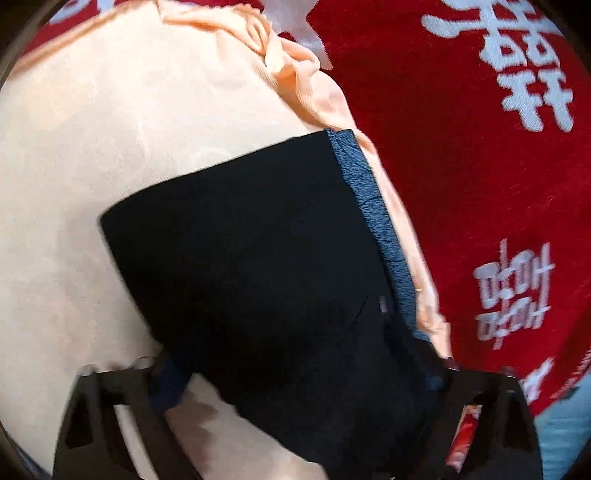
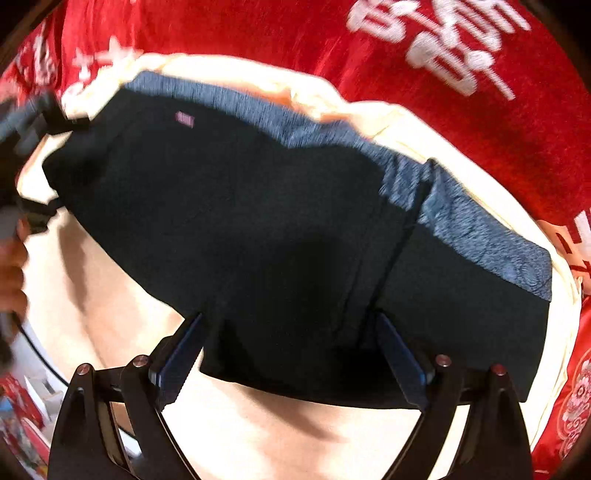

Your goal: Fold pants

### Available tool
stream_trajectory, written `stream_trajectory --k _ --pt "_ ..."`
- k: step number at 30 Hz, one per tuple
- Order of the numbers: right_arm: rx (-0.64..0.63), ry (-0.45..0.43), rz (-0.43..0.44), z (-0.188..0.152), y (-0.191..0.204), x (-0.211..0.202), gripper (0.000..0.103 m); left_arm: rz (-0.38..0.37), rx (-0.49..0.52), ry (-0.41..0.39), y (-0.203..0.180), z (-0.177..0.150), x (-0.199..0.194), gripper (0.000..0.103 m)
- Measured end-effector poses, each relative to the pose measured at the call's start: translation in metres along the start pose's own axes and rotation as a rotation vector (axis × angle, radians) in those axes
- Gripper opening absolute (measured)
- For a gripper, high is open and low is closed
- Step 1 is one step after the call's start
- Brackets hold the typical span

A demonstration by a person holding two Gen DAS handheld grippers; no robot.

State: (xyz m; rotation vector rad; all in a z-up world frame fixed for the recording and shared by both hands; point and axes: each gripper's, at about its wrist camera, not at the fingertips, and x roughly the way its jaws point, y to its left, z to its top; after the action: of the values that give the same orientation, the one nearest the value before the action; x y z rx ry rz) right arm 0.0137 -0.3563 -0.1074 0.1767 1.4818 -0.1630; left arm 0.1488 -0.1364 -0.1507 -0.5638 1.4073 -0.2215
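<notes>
Black pants (image 1: pixel 251 251) with a grey-blue waistband (image 1: pixel 373 206) lie folded on a peach cloth (image 1: pixel 110 147). In the left wrist view my left gripper (image 1: pixel 295 373) stands wide over the near corner of the pants, the cloth lying between its fingers. In the right wrist view the pants (image 2: pixel 258 221) spread across the frame, waistband (image 2: pixel 480 236) at the far edge. My right gripper (image 2: pixel 291 332) is open, its blue-padded fingers (image 2: pixel 181 358) straddling the near edge of the pants. The left gripper (image 2: pixel 33 122) shows at the far left edge.
A red blanket with white characters (image 1: pixel 480 184) lies under the peach cloth and around it (image 2: pixel 295 33). A person's hand (image 2: pixel 11 258) shows at the left edge of the right wrist view. Boxes and clutter (image 2: pixel 22 417) sit at the lower left.
</notes>
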Motion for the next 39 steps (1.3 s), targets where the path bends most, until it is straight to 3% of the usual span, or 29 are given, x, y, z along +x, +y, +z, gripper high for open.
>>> stream_trajectory --k 1,2,3,5,8,13,21,26,30,31,32,33,34,35,39 --pt "0.019 -0.014 0.014 0.004 -0.004 -0.008 0.094 0.047 0.028 -0.002 -0.003 -0.001 0.0 0.067" --pt "0.045 -0.027 0.036 0.011 -0.009 -0.017 0.094 0.103 0.067 -0.007 -0.007 -0.003 0.001 0.049" --pt "0.068 -0.035 0.059 0.018 -0.013 -0.024 0.094 0.136 0.113 -0.014 -0.011 -0.006 0.0 0.042" --pt "0.121 -0.038 0.133 0.039 -0.023 -0.037 0.094 0.187 0.219 -0.053 -0.023 -0.015 -0.005 0.037" --pt "0.173 -0.021 0.249 0.074 -0.026 -0.045 0.094 0.321 0.447 -0.134 -0.054 -0.039 -0.008 0.035" --pt "0.122 0.121 0.42 0.141 0.008 -0.033 0.094 0.468 0.728 -0.22 -0.074 -0.075 -0.002 0.035" --pt "-0.157 0.305 0.448 0.196 0.135 0.001 0.094 0.508 0.857 -0.253 -0.077 -0.087 0.0 0.035" --pt "-0.284 0.436 0.396 0.203 0.195 0.034 0.094 0.515 0.867 -0.265 -0.08 -0.091 -0.001 0.035" --pt "-0.359 0.553 0.33 0.195 0.221 0.064 0.094 0.518 0.871 -0.274 -0.083 -0.093 -0.002 0.035" --pt "-0.386 0.575 0.286 0.191 0.224 0.072 0.091 0.519 0.872 -0.276 -0.083 -0.093 -0.002 0.035" --pt "-0.401 0.578 0.26 0.189 0.224 0.075 0.072 0.52 0.871 -0.276 -0.084 -0.093 -0.002 0.035" --pt "-0.405 0.574 0.244 0.189 0.221 0.076 0.043 0.519 0.869 -0.272 -0.084 -0.092 -0.002 0.035" --pt "-0.382 0.575 0.266 0.19 0.215 0.074 0.028 0.522 0.864 -0.258 -0.083 -0.093 -0.001 0.035" --pt "-0.349 0.569 0.305 0.192 0.208 0.07 0.021 0.52 0.863 -0.254 -0.084 -0.094 -0.002 0.035" --pt "-0.339 0.455 0.368 0.185 0.175 0.038 0.017 0.501 0.911 -0.28 -0.101 -0.105 -0.012 0.035"
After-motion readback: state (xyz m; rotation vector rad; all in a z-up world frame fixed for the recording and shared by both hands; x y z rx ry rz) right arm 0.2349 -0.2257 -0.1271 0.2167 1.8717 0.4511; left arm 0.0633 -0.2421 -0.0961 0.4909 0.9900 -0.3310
